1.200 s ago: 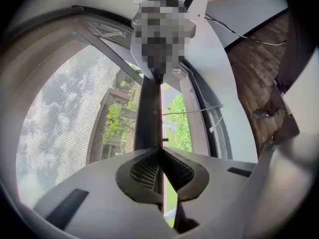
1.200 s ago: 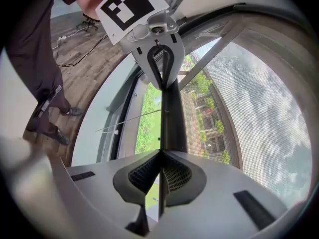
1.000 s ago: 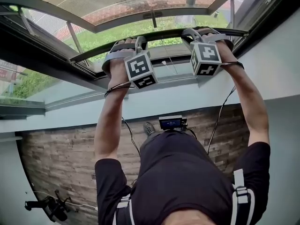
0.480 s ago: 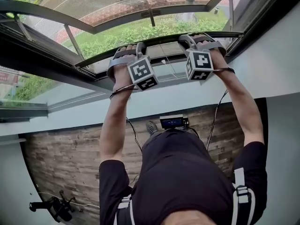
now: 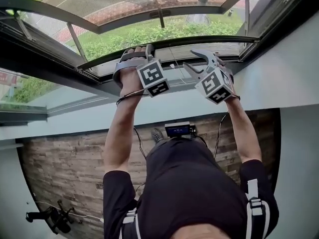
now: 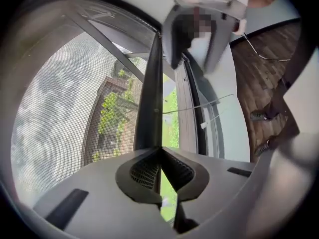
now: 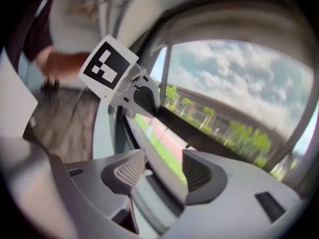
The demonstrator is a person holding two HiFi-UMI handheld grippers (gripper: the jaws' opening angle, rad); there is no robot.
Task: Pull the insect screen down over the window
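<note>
My left claw (image 6: 159, 152) is clamped on the bottom bar (image 6: 149, 98) of the insect screen (image 6: 65, 108), hauling it low toward the window's lower edge. My right claw (image 7: 164, 158) has just been opening, its jaws wide apart and gripping nothing, likely to re-grip the bar.

The right gripper (image 5: 190, 59) has let go of the screen bar (image 5: 172, 39). Its fingers (image 7: 130, 171) have just been opening and now stand wide apart. It has rolled sideways and dropped, so the bar lies beyond the fingertips, with a pale frame rail (image 7: 164, 178) between them.
</note>
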